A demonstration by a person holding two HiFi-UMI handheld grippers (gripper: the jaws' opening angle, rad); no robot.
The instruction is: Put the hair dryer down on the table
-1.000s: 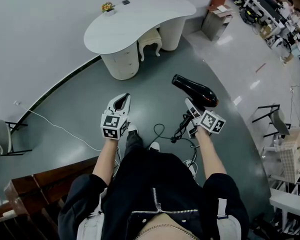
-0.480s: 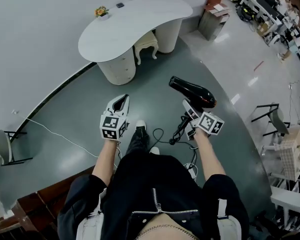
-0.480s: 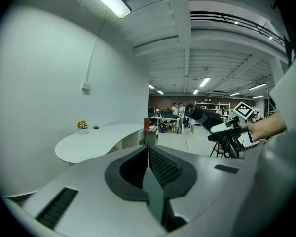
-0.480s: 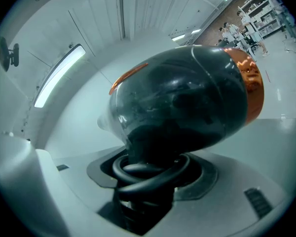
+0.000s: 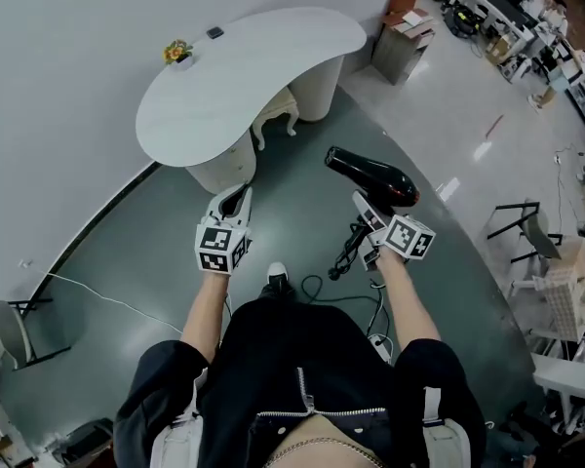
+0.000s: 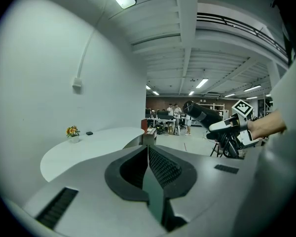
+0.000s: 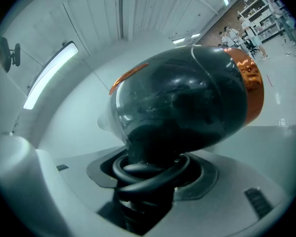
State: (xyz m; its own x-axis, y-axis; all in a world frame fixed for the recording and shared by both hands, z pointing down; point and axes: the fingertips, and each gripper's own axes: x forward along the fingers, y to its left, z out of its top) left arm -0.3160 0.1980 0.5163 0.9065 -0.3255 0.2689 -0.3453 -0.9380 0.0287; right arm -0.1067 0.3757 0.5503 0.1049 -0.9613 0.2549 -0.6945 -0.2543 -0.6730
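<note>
Head view: The dryer (image 5: 372,175) was carried in the air above the floor (image 5: 302,164), well apart from the white table (image 5: 244,76) ahead and to the left. The right tongs (image 5: 367,209) had it by the handle, barrel pointing up and away. Its cord (image 5: 347,253) hung bunched below the grip and trailed to the floor near the person's feet. The left tongs (image 5: 236,201) hung level with the right, carrying nothing. A flower pot (image 5: 178,52) stood at the table's far edge; most of the top was bare.

Left gripper view: The left tongs (image 6: 149,154) were pressed together with nothing between them. The table (image 6: 89,147) lay ahead of them; the dryer (image 6: 203,114) showed to the right, aloft.

Right gripper view: The right tongs (image 7: 147,184) were pinching the dryer's handle, standing wide around it, with loops of cord (image 7: 150,171) caught at the grip. The dryer's body (image 7: 187,102) filled the frame.

Assessment: The step in hand was the carry; the set-down had not begun. The next move calls for closing on the table, lowering the dryer onto bare top clear of the flower pot, and spreading the right tongs only once it rests. The trailing cord could snag or drag.
</note>
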